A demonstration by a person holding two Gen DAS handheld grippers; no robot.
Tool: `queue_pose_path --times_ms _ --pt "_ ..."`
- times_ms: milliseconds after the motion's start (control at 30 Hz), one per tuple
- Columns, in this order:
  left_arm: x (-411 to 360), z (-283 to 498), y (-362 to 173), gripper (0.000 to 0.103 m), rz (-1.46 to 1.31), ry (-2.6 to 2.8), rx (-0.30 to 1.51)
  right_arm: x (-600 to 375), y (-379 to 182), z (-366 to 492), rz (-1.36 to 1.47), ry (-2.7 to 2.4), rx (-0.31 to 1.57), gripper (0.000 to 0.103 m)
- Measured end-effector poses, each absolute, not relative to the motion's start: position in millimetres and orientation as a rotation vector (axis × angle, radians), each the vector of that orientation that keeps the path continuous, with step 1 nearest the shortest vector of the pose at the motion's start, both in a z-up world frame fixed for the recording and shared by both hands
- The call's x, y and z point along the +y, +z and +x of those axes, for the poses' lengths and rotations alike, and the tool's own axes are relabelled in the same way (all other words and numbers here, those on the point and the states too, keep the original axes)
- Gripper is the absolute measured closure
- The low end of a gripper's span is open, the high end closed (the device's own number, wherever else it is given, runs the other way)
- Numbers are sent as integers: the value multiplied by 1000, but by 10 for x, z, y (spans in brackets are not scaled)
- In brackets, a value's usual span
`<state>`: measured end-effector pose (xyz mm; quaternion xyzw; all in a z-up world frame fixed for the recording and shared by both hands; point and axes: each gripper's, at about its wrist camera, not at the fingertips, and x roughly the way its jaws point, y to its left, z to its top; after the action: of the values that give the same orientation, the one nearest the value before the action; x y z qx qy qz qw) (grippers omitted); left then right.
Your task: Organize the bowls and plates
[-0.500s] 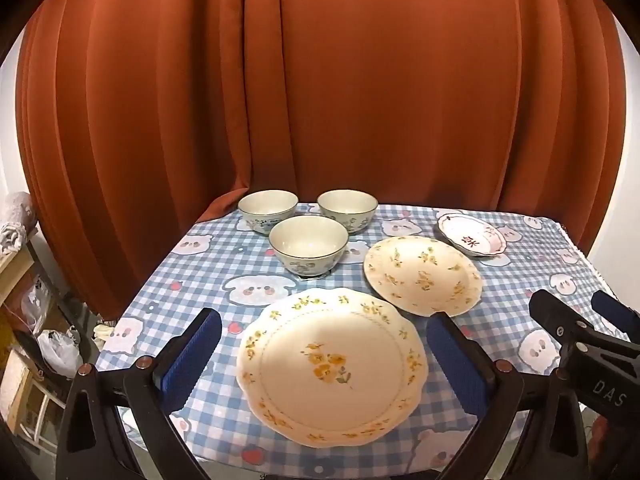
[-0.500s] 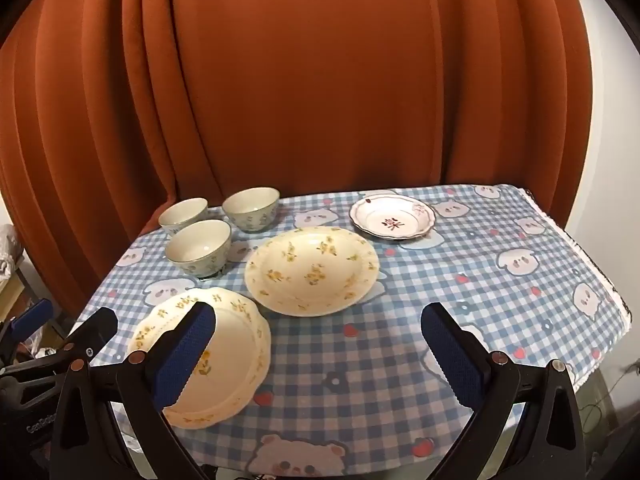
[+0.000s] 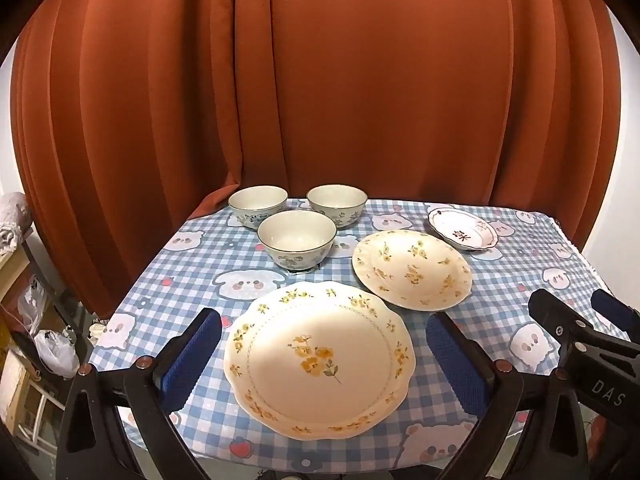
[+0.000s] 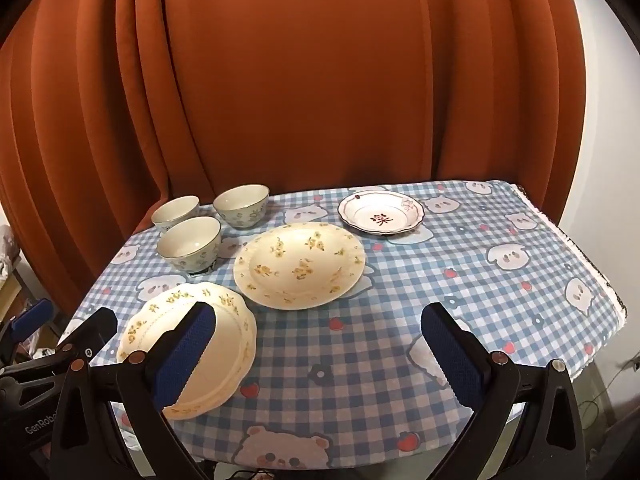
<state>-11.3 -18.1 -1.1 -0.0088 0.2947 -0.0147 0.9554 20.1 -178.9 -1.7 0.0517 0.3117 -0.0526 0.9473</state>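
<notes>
Near plate [image 3: 320,360]: cream, scalloped rim, yellow flowers; lies at 6 o'clock on the table, at its near edge, in the left wrist view framed between the left gripper's pads.
Middle plate [image 3: 412,269]: cream with yellow sprigs; at 1 o'clock from the near plate, just beside it, apart from it.
Small plate [image 3: 463,228]: white, dark rim, red mark in the centre; at 1 o'clock from the middle plate, toward the far edge.
Bowls: three, upright, in a triangle at 11 o'clock from the near plate; front bowl [image 3: 297,245], back left bowl [image 3: 258,212], back right bowl [image 3: 337,205], close together.
Left gripper [image 3: 322,354]: jaws wide, nothing held; blue pads flank the near plate without touching.
Right gripper [image 4: 320,350]: jaws wide, empty, over bare cloth at 3 o'clock from the near plate.
Cloth [image 4: 460,272]: blue-white check with bears, covers the table.
Curtain [image 3: 320,100]: rust-orange, hangs behind at 12 o'clock.
</notes>
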Motion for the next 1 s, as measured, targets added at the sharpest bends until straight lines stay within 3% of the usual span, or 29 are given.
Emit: queue_pose_path --times_ms 1000 --pt "-181 -126 12 0 -13 -36 594 -1791 -36 126 99 -113 627 0"
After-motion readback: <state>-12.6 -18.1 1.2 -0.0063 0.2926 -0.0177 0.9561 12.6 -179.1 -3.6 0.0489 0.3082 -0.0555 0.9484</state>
